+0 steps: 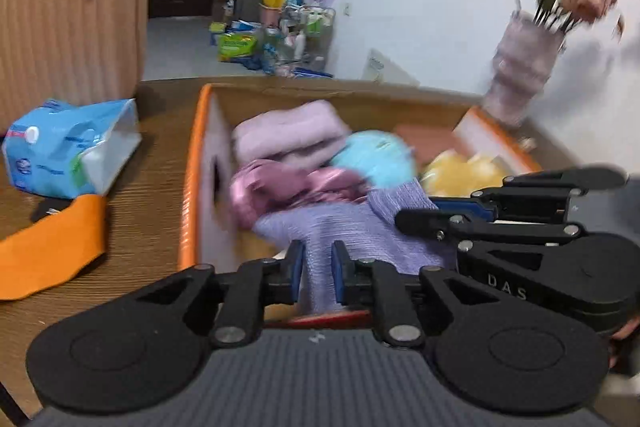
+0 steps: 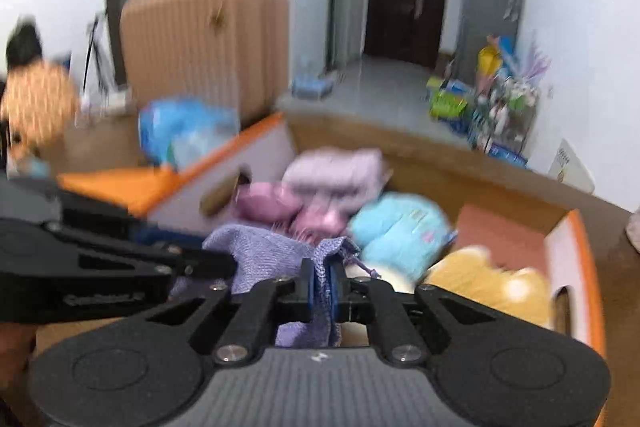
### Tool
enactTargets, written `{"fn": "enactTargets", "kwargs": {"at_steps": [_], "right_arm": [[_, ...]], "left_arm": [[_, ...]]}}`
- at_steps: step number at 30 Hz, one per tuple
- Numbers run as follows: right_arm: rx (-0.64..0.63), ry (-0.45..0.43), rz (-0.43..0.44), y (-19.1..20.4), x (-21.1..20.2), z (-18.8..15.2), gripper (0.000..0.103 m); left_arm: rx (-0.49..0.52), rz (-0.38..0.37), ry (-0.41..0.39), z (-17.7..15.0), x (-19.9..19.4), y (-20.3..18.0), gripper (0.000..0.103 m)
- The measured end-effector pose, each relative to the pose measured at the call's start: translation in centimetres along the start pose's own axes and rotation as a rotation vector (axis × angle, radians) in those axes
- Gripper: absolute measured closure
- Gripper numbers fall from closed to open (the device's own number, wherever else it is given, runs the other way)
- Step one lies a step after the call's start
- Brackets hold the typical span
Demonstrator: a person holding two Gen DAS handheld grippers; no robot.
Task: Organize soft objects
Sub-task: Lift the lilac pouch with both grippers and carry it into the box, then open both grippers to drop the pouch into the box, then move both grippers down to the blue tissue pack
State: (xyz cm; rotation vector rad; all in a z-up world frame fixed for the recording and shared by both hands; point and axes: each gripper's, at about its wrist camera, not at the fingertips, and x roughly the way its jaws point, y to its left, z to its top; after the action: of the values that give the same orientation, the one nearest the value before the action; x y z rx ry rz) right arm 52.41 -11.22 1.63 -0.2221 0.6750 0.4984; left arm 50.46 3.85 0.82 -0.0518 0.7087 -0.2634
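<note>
- Purple knit cloth (image 1: 352, 227) hangs over the near edge of the orange box (image 1: 192, 163), with both ends held.
- Left gripper (image 1: 318, 273) pinches its left part.
- Right gripper (image 2: 323, 285) pinches its right part; keep both level and lower it in flat.

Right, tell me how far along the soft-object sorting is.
Done: a pink folded towel, a shiny mauve cloth, a light blue bundle and a yellow plush already lie in the orange-rimmed box. In hand: the left tool and right tool are both shut on a purple knit cloth above the box. Left: setting that cloth down inside.
</note>
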Motion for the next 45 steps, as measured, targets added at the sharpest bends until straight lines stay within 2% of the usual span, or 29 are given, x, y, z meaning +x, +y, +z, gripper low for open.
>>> {"fn": "enactTargets", "kwargs": {"at_steps": [3, 6, 10, 11, 12, 13, 14, 15, 16, 17, 22, 24, 29, 34, 37, 41, 45], "right_arm": [[0.031, 0.029, 0.062, 0.6, 1.7, -0.1, 0.093], [0.031, 0.09, 0.085, 0.3, 3.0, 0.0, 0.09], [0.138, 0.167, 0.176, -1.9, 4.1, -0.7, 0.088], [0.152, 0.161, 0.181, -2.4, 3.6, -1.1, 0.086], [0.16, 0.162, 0.172, -2.6, 3.2, -1.1, 0.078], [0.162, 0.159, 0.158, -2.6, 2.6, -0.9, 0.073], [0.161, 0.141, 0.158, -2.7, 1.4, -0.7, 0.064], [0.155, 0.118, 0.174, -2.7, 0.3, -0.5, 0.058], [0.147, 0.096, 0.177, -2.8, -1.0, -0.2, 0.055], [0.134, 0.065, 0.157, -2.8, -2.6, 0.2, 0.05], [0.124, -0.089, 0.07, -4.1, -10.8, 1.4, 0.046], [0.122, -0.149, 0.037, -4.6, -14.5, 1.1, 0.042], [0.111, -0.239, -0.003, -4.9, -20.7, -0.3, 0.041], [0.088, -0.292, -0.017, -3.4, -23.7, -3.1, 0.039], [0.08, -0.307, -0.009, -1.9, -24.3, -6.3, 0.036], [0.059, -0.274, 0.025, 0.3, -24.3, -11.7, 0.031], [0.063, -0.218, -0.014, 1.3, -24.7, -15.9, 0.029]], "left_arm": [[0.032, 0.025, -0.026, -0.6, -0.2, 0.2, 0.088], [0.025, -0.009, -0.001, -0.9, -0.3, 0.4, 0.088], [0.006, -0.025, 0.008, -1.4, -1.2, -0.1, 0.087], [0.006, -0.021, 0.011, -1.4, -1.3, -0.1, 0.087], [0.002, -0.014, 0.017, -1.2, -1.5, -0.1, 0.086], [-0.002, -0.012, 0.019, -1.0, -1.8, 0.0, 0.077], [-0.001, -0.025, 0.011, -0.8, -2.4, 0.0, 0.07], [0.0, -0.031, -0.012, -0.5, -3.4, -0.1, 0.057], [0.002, -0.024, -0.039, -0.2, -4.7, -0.1, 0.055], [0.009, -0.018, -0.06, 0.2, -5.8, -0.3, 0.055], [0.017, 0.02, -0.167, 1.4, -12.4, -1.0, 0.053], [0.021, 0.033, -0.198, 1.1, -14.8, -1.5, 0.053], [0.064, 0.043, -0.262, -0.2, -19.3, -3.7, 0.048], [0.069, 0.064, -0.315, -2.7, -22.4, -5.5, 0.043], [0.045, 0.064, -0.318, -6.1, -23.6, -6.2, 0.04], [0.04, 0.028, -0.283, -10.5, -24.8, -7.4, 0.038], [0.036, 0.02, -0.268, -13.5, -26.3, -8.5, 0.037]]}}
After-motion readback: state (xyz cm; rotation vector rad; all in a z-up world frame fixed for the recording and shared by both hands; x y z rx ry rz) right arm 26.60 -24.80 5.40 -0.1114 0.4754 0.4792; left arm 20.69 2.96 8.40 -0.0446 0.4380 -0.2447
